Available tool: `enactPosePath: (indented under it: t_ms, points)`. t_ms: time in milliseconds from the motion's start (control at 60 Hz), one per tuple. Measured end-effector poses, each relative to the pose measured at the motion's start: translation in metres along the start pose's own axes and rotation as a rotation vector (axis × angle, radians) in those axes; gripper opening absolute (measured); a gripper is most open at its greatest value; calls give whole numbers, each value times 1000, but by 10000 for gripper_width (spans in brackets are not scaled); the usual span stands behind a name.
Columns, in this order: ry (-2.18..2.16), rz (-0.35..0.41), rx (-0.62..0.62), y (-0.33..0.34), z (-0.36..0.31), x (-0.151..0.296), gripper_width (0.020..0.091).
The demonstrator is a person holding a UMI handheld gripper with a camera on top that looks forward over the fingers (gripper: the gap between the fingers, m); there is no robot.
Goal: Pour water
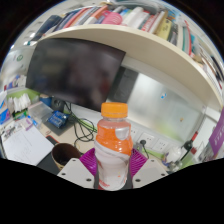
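The clear plastic bottle with orange cap and label [114, 140] is held upright, clamped in the tongs [113, 163]; left of it a dark cup [64, 153] awaits on the worktop [40, 135]; pouring is judged not begun.

both fingers [90, 160] clamp inward, pads pressing what they hold.
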State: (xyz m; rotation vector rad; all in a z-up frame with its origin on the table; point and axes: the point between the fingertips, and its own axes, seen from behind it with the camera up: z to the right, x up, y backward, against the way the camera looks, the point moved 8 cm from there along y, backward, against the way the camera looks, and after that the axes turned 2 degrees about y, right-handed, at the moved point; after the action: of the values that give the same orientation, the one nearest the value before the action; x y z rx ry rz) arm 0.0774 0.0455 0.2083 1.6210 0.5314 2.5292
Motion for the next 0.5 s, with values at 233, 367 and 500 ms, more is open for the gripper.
enactPosePath:
  t_ms: [233,367,500]
  points:
    - [-277,9,28,-34,0,-60,386]
    - [-293,46,21,-50,0,-76,385]
    - [-307,68,12,-63,1,-88,386]
